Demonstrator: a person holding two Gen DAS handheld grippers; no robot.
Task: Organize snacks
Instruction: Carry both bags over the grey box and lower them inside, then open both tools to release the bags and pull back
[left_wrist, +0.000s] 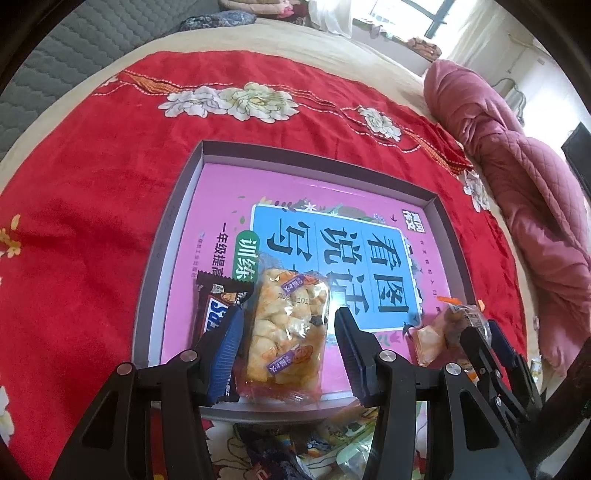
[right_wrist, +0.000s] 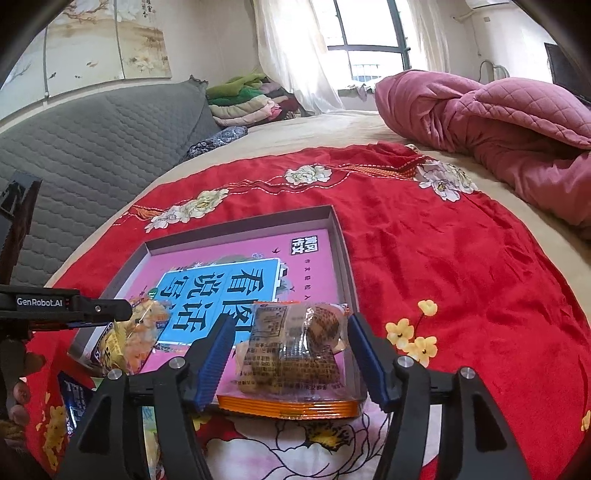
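Note:
A shallow grey box (left_wrist: 173, 221) with a pink book cover as its floor lies on the red cloth. In it, at the near edge, lie a brown Snickers bar (left_wrist: 214, 306), a clear bag of yellow snacks (left_wrist: 286, 332) and a clear orange-edged pastry pack (left_wrist: 439, 332). My left gripper (left_wrist: 286, 354) is open, its fingers on either side of the yellow snack bag. My right gripper (right_wrist: 291, 363) is open around the pastry pack (right_wrist: 295, 354), which rests at the box's (right_wrist: 343, 236) near right corner. The snack bag also shows in the right wrist view (right_wrist: 136, 336).
More snack packets (left_wrist: 314, 443) lie on the cloth just in front of the box. A rolled pink quilt (right_wrist: 491, 122) lies at the right, a grey headboard (right_wrist: 92, 147) at the left. The red flowered cloth (right_wrist: 461, 277) spreads around the box.

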